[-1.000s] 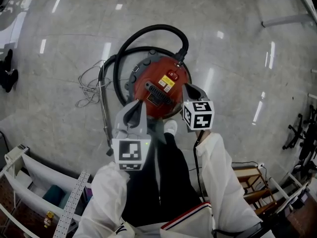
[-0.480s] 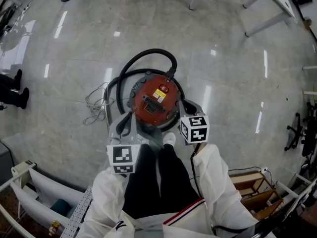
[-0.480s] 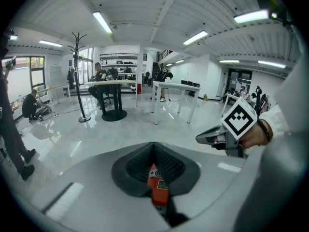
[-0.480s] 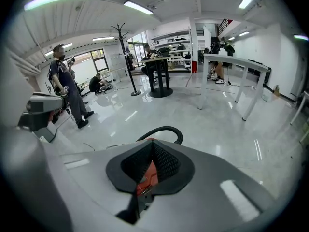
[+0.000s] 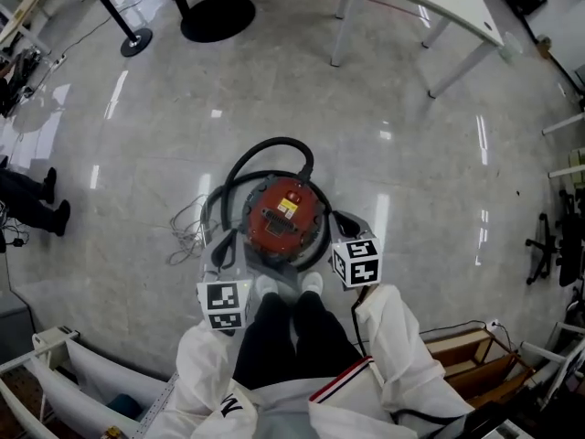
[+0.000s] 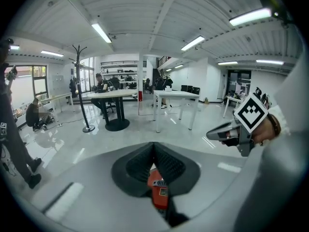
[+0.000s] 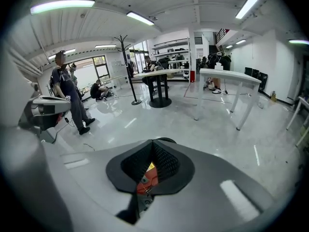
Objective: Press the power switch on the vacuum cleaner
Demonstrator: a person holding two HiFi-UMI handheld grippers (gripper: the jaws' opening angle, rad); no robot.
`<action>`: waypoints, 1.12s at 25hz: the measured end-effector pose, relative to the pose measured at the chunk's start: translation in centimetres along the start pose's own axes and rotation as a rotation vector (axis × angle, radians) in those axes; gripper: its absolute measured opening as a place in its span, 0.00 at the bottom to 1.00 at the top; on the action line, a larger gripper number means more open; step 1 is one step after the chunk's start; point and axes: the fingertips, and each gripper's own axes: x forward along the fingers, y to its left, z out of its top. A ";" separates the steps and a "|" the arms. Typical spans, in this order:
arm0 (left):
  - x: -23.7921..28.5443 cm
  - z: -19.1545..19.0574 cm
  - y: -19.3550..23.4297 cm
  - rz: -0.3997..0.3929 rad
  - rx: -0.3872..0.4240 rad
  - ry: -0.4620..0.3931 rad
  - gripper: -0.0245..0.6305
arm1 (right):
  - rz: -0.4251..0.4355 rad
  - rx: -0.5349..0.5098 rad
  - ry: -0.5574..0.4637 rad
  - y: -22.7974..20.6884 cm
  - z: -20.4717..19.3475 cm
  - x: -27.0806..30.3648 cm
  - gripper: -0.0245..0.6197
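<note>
Head view: one red vacuum cleaner stands on the floor at the person's feet, with one black hose looped behind it. Two grippers flank it: left gripper and right gripper. Both jaws together, holding nothing.

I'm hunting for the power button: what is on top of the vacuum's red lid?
The red lid carries a yellow label and a dark ribbed panel. The switch is too small to pick out here. Whatever sits under the lid is covered.
</note>
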 end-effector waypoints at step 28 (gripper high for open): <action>-8.9 10.8 -3.8 -0.013 0.030 -0.140 0.04 | 0.105 0.006 -0.229 3.7 9.7 -16.7 0.04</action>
